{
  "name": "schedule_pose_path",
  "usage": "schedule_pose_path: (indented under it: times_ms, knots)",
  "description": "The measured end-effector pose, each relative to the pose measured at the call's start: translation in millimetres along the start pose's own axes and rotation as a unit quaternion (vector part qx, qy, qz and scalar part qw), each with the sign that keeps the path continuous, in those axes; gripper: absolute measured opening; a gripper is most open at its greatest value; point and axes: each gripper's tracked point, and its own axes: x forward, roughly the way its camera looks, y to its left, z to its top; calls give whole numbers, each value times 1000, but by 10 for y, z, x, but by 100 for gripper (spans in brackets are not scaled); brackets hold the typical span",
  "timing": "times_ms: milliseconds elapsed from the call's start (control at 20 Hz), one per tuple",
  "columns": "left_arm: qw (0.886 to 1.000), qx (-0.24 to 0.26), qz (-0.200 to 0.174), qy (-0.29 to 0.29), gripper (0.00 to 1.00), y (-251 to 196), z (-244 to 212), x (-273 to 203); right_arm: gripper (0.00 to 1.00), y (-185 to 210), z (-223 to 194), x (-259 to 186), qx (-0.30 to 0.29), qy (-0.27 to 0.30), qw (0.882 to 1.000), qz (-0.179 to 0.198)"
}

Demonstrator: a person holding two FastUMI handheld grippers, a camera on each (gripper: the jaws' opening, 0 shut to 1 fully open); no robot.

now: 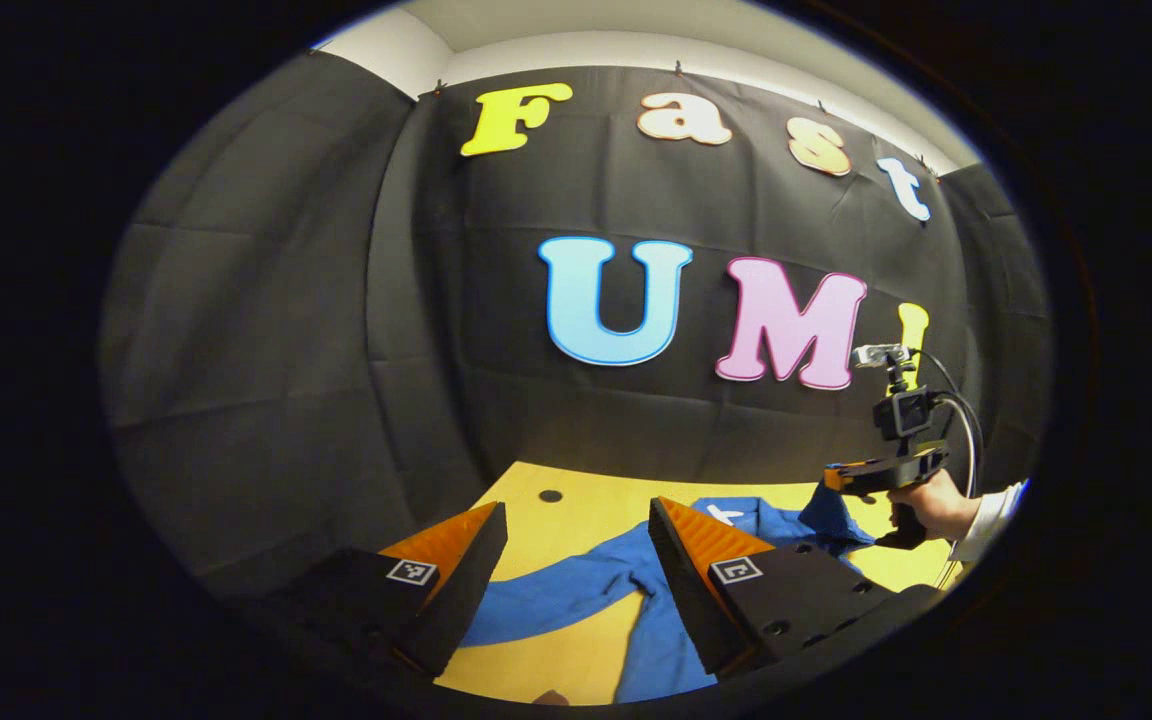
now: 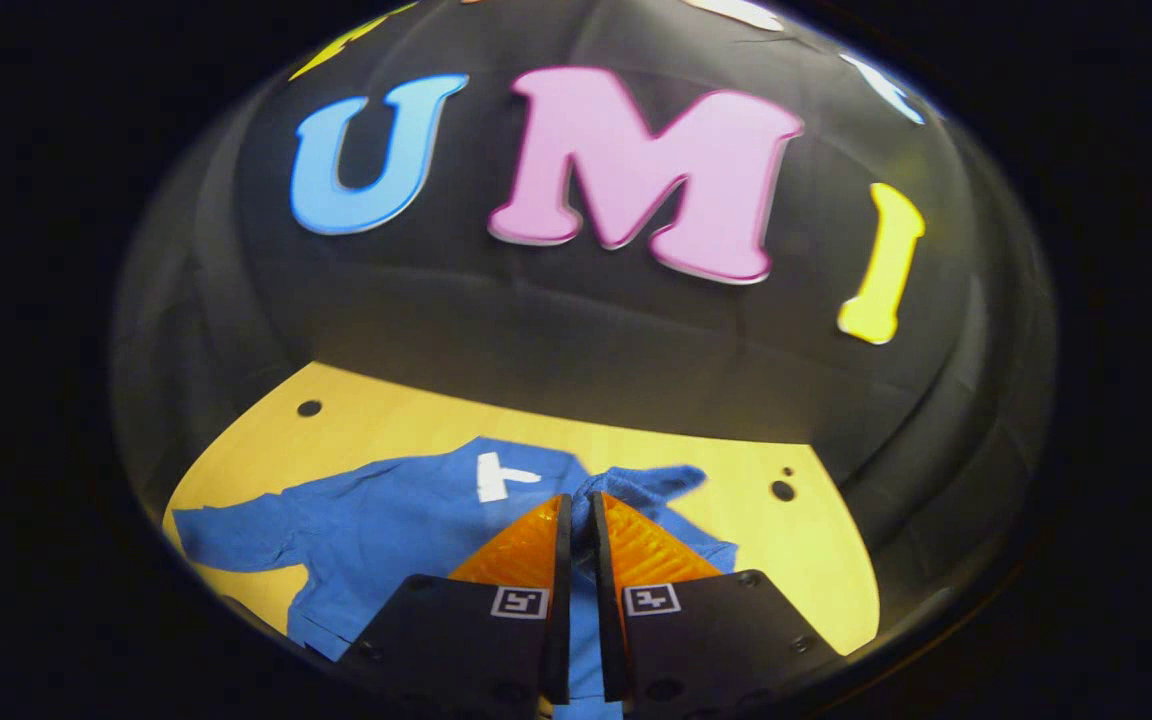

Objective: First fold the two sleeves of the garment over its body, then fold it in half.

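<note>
A yellow wooden table [image 1: 576, 515] with 1 dark round hole [image 1: 550, 496] near its far left edge stands against the booth's creased black cloth wall [image 1: 336, 330], above which a strip of pale wall and ceiling [image 1: 576, 45] shows.

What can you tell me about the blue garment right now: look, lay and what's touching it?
The blue garment is soft cloth with a white mark near its collar, spread on the yellow table. One sleeve lies stretched out flat; the other is gathered and lifted, pinched in the right gripper, whose fingers are closed on it. The left gripper is open above it.
</note>
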Motion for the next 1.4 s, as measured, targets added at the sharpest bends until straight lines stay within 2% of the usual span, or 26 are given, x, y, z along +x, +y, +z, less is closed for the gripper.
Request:
schedule_pose_path:
  times_ms: [150, 300, 450, 500, 550, 650, 700, 750, 800, 900, 950, 1000, 1050, 1100, 1200, 1300, 1400]
  knots:
    - [998, 24, 36, 38, 82, 295, -331, 0, 13, 823, -236, 297, -13, 30, 998, 55]
    - [996, 32, 57, 65, 82, 446, -536, -29, 14, 1356, -475, 522, -21, 55, 994, 94]
    - [993, 4, 73, 88, 82, 536, -734, 2, 14, 1563, -777, 694, -19, 100, 988, 115]
    - [992, -8, 78, 97, 82, 560, -801, 19, 10, 1580, -835, 726, -10, 111, 987, 119]
    - [991, -18, 83, 103, 82, 595, -880, 10, 14, 1631, -882, 761, 7, 122, 984, 129]
    - [989, -29, 89, 112, 82, 635, -1016, 51, 16, 1796, -861, 745, 60, 141, 972, 177]
    - [988, -32, 92, 117, 82, 652, -1090, 100, 23, 1814, -828, 693, 74, 143, 968, 191]
    - [987, -34, 93, 123, 82, 671, -1170, 154, 36, 1768, -757, 676, 78, 134, 968, 196]
    - [986, -39, 93, 131, 82, 683, -1278, 237, 43, 1714, -671, 651, 77, 123, 969, 200]
    - [981, -56, 98, 159, 82, 749, -1539, 389, 74, 1576, -539, 455, 74, 112, 968, 214]
    - [974, -70, 103, 191, 82, 791, -1712, 423, 90, 1449, -450, 330, 78, 103, 968, 216]
    - [965, -92, 105, 220, 81, 797, -1853, 443, 99, 1289, -330, 184, 89, 87, 968, 217]
    - [961, -108, 107, 233, 84, 838, -1976, 547, 92, 1106, -231, 28, 102, 72, 968, 218]
    - [956, -120, 111, 242, 84, 895, -2076, 646, 98, 888, -164, -167, 113, 62, 968, 216]
    - [948, -126, 125, 264, 87, 1060, -2251, 740, 98, 455, -48, -508, 133, 39, 968, 210]
    - [940, -113, 148, 285, 84, 1213, -2425, 886, 97, -54, -28, -790, 125, 16, 976, 179]
    - [932, -111, 154, 310, 84, 1283, -2629, 935, 97, -455, -147, -1026, 124, 8, 981, 151]
